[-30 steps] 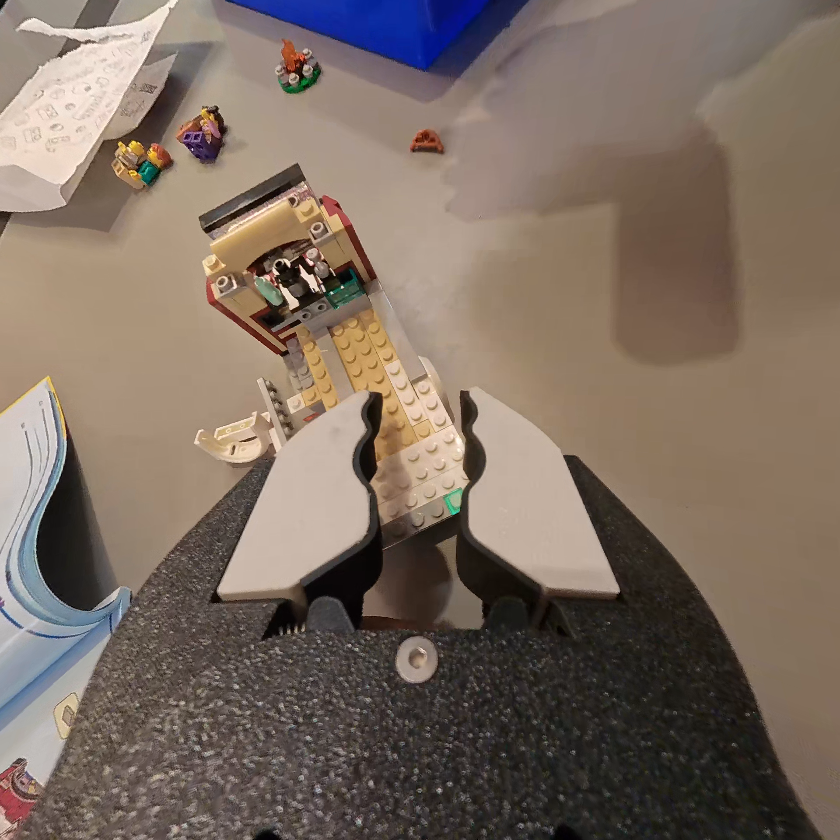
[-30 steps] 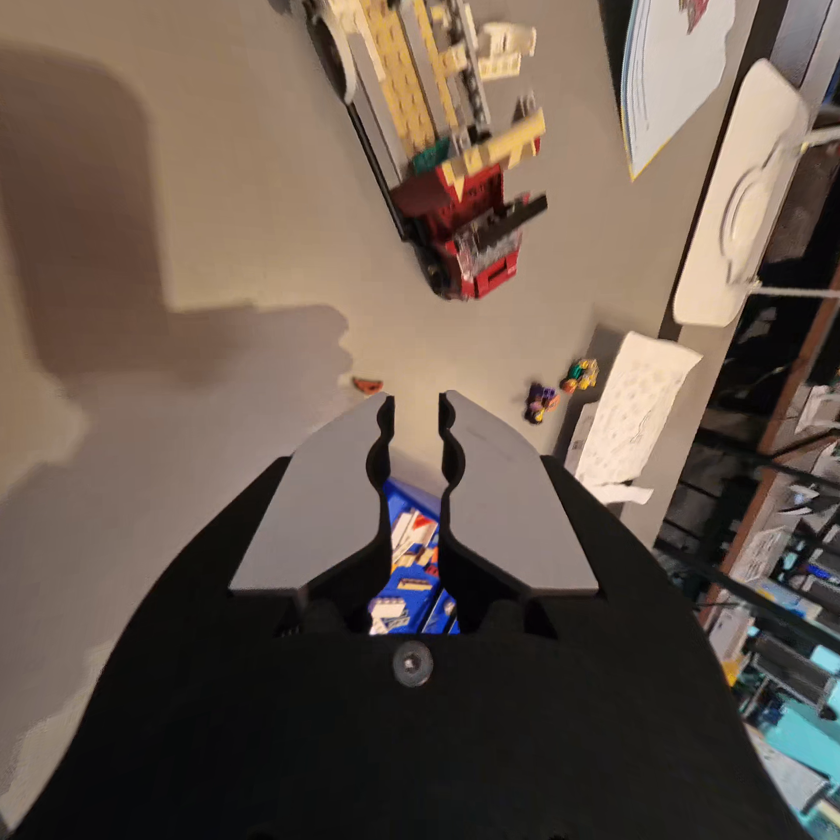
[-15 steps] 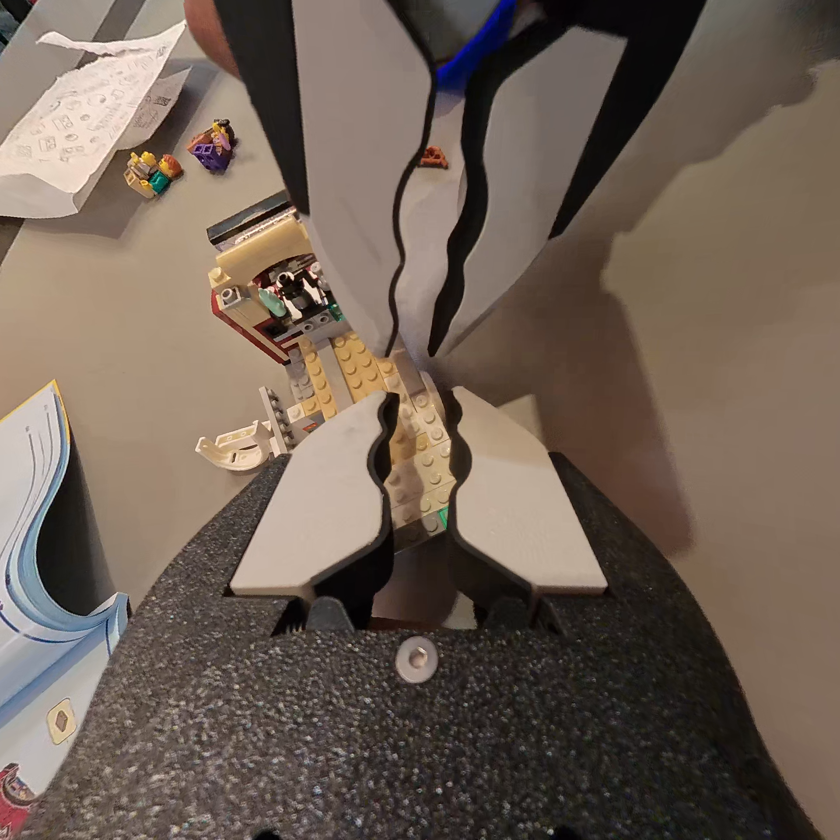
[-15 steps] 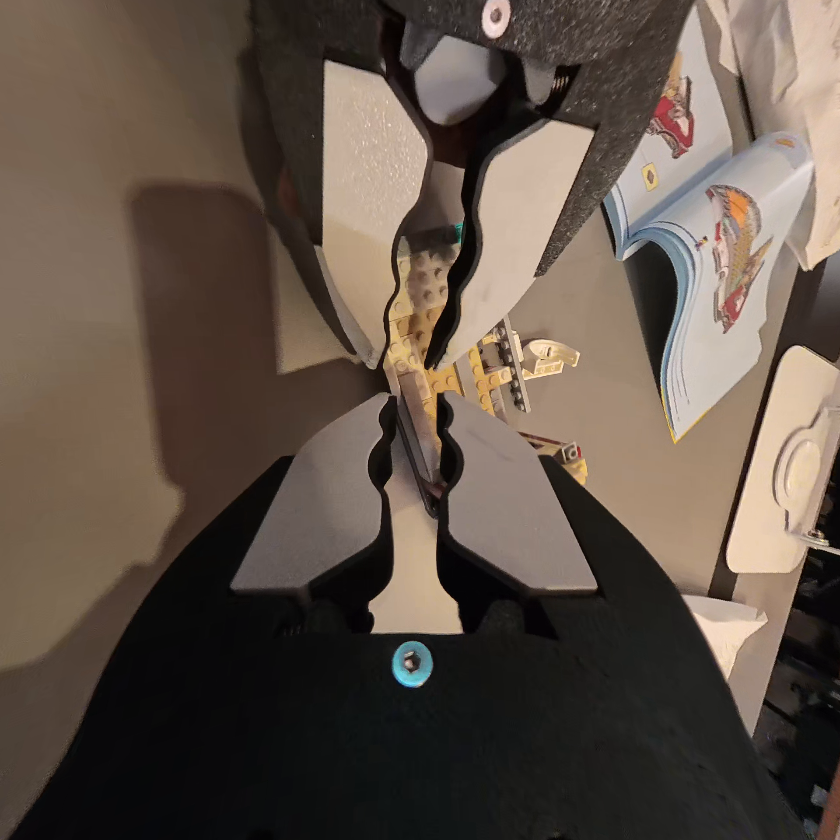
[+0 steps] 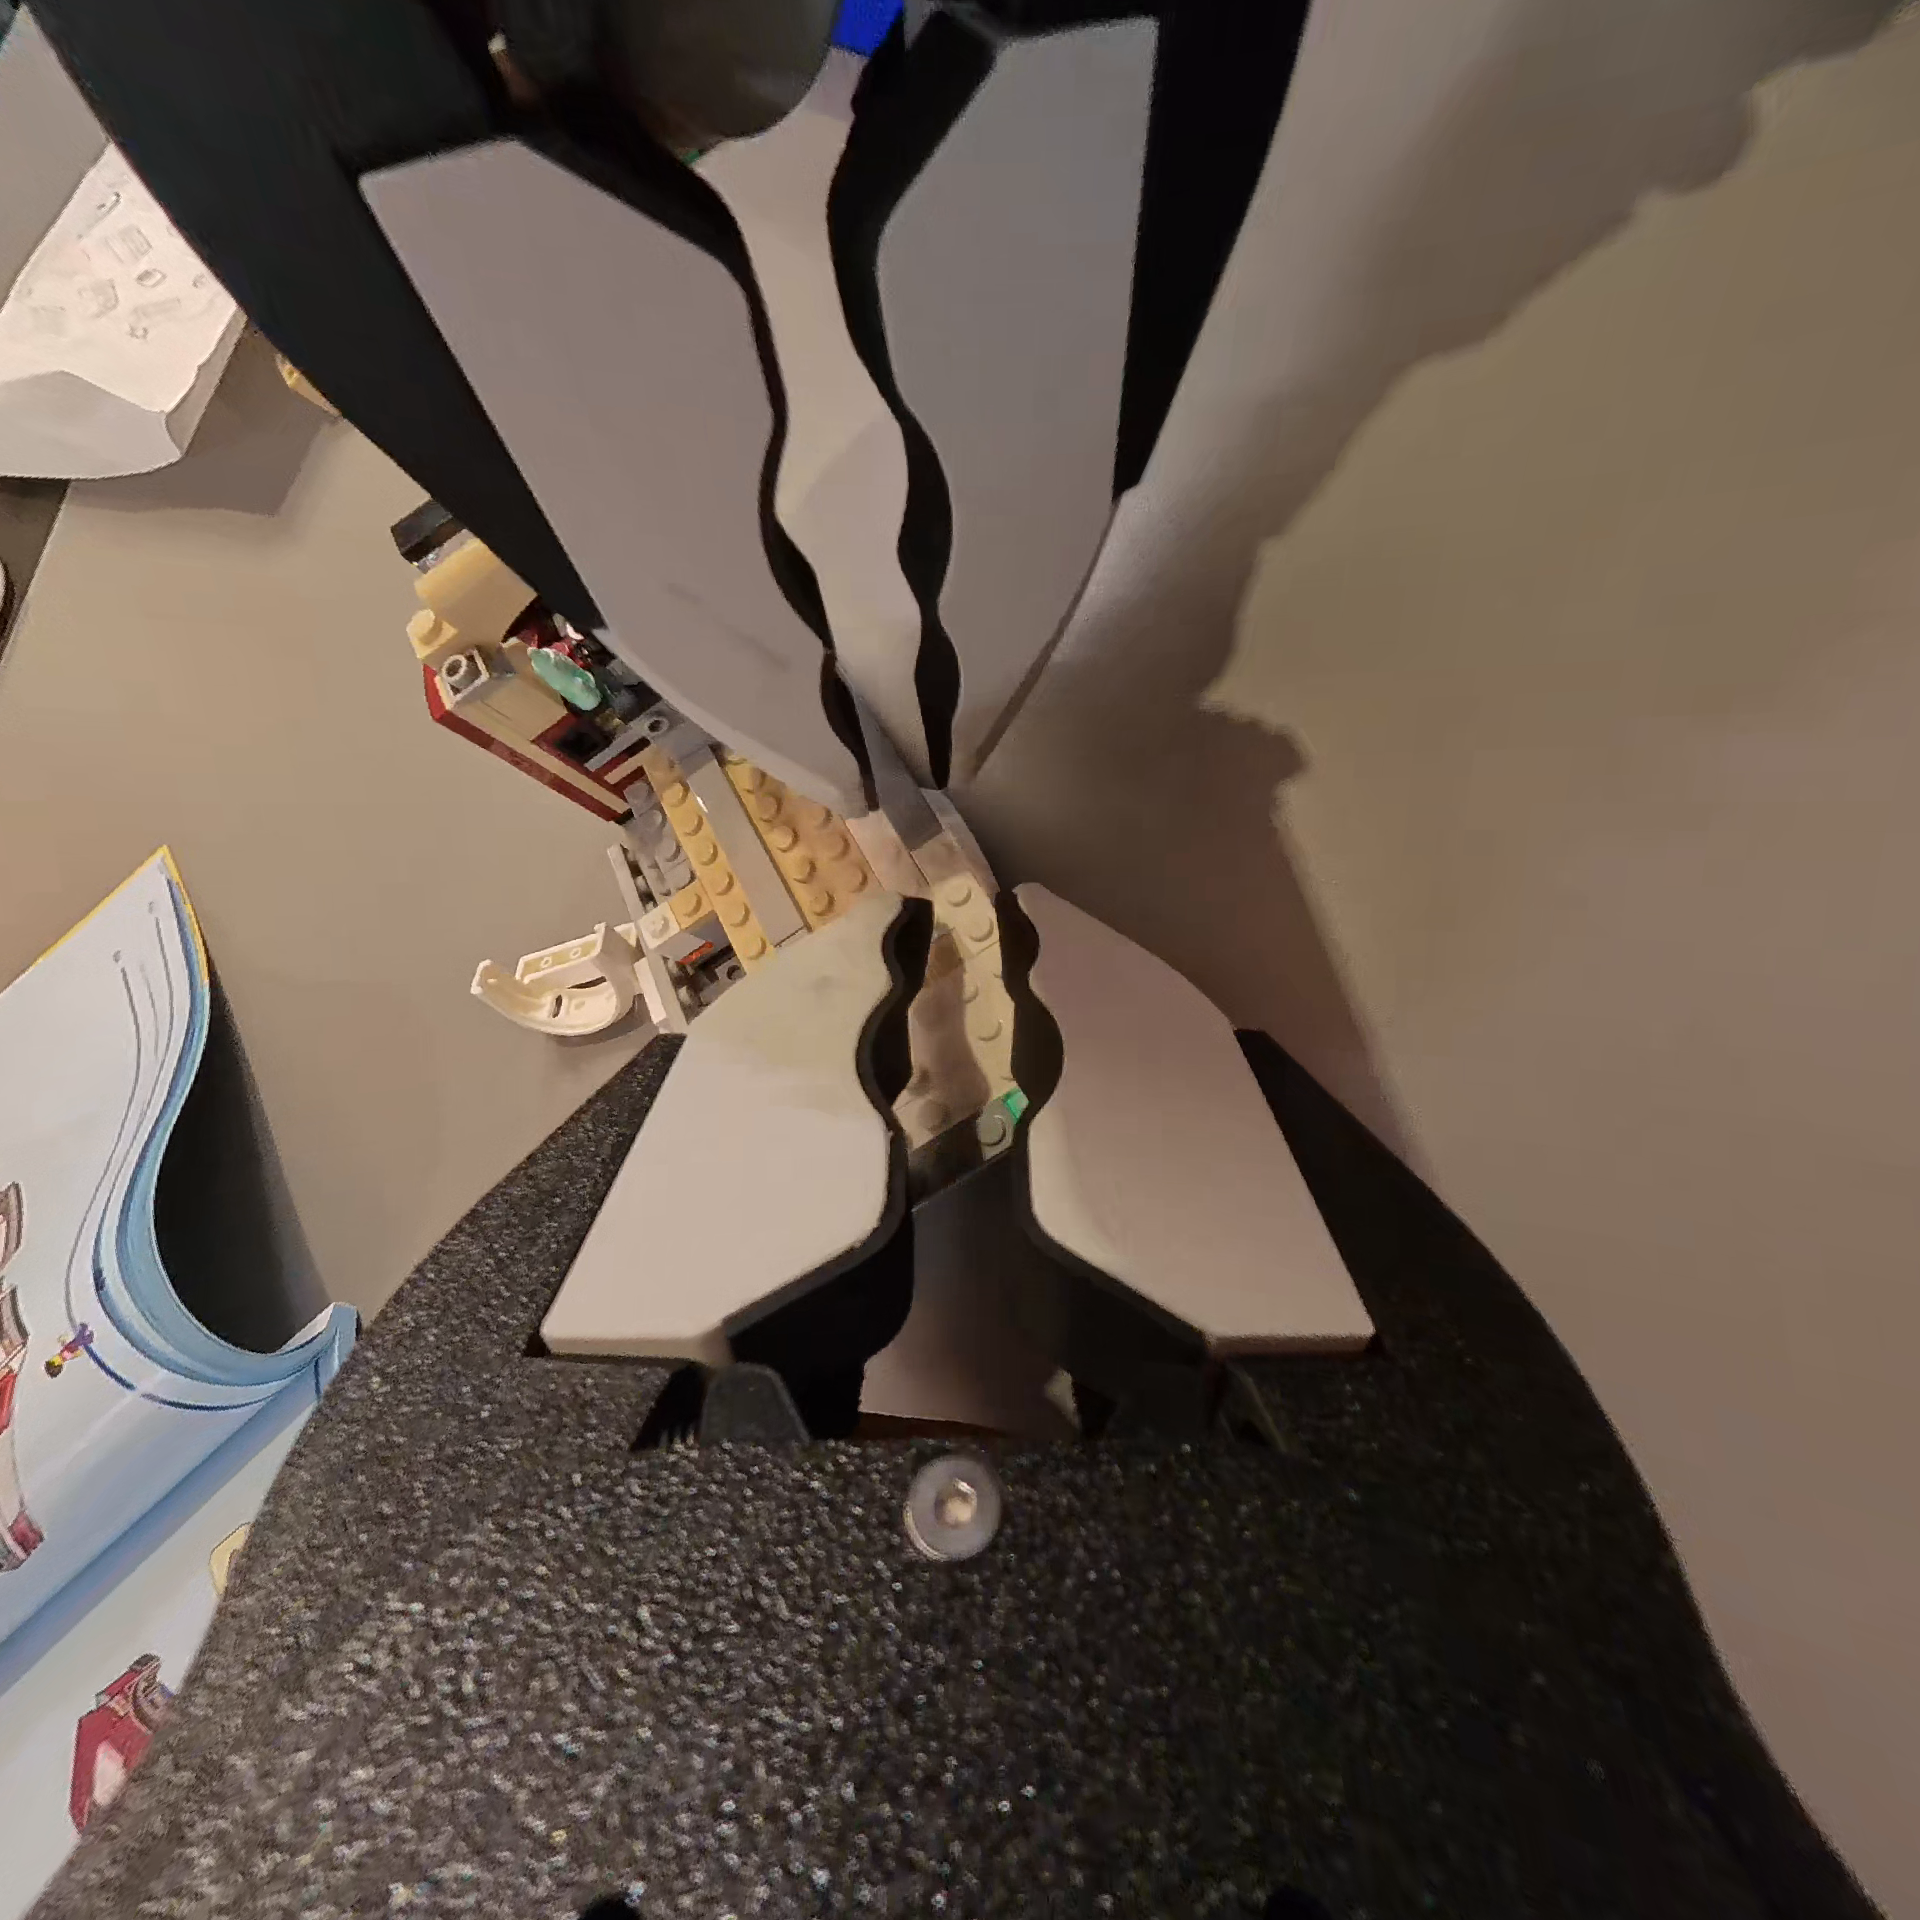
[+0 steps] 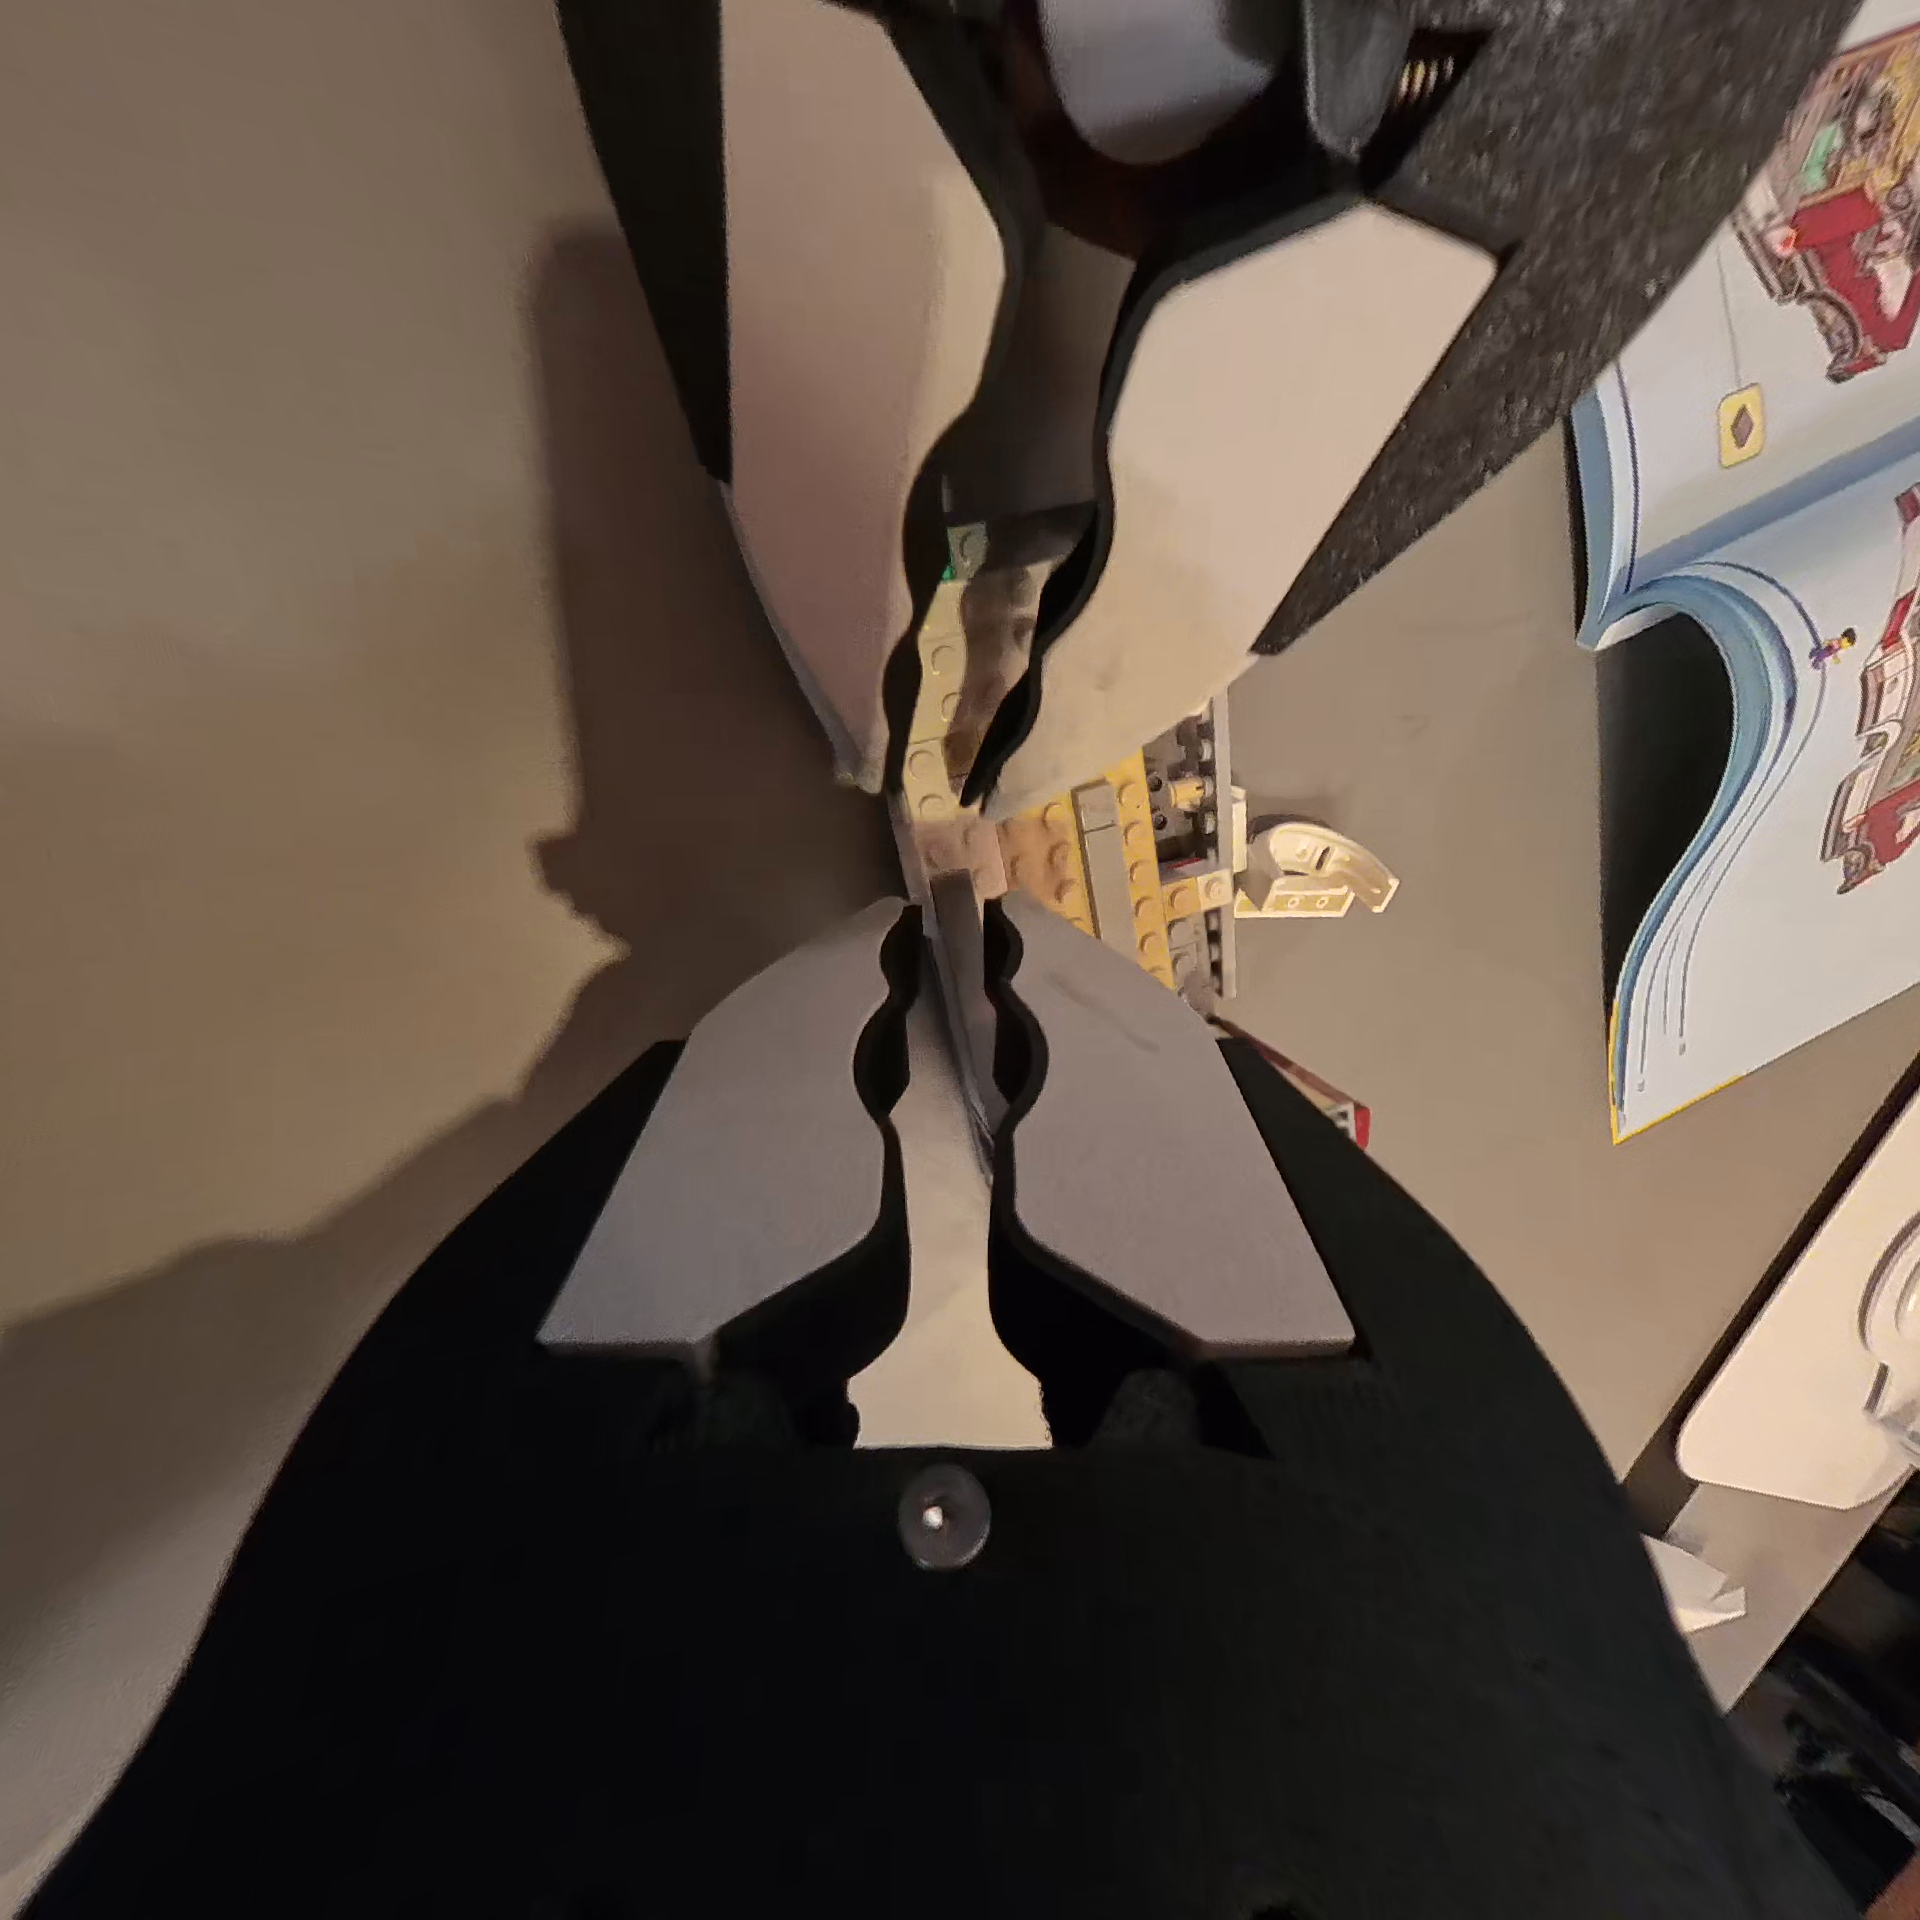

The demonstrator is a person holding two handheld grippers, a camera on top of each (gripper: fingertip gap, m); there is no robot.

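i have one grey counter [image 5: 1558, 727] under everything, and two grippers meeting nose to nose over it. on it lies one open instruction booklet [image 5: 94, 1195] with blue-edged pages, off to my left side in the left wrist view, and one sheet of white printed paper [image 5: 104, 343] farther back. there is one brick model [image 5: 748, 842], a long build of tan, white and grey studded plates with a dark red and tan block at its far end; it sits between the two grippers, near the middle of the counter. my left gripper [image 5: 961, 914] has its two fingers clenched on the model's near end, over the white and tan plates. my right gripper [image 6: 945, 925] comes in from the opposite side, its two fingers closed on a thin grey strip along the model's edge. the smallest thing i count is one loose cream curved piece [image 5: 551, 982], lying just beside the model's grey side rail; i cannot tell whether it touches.
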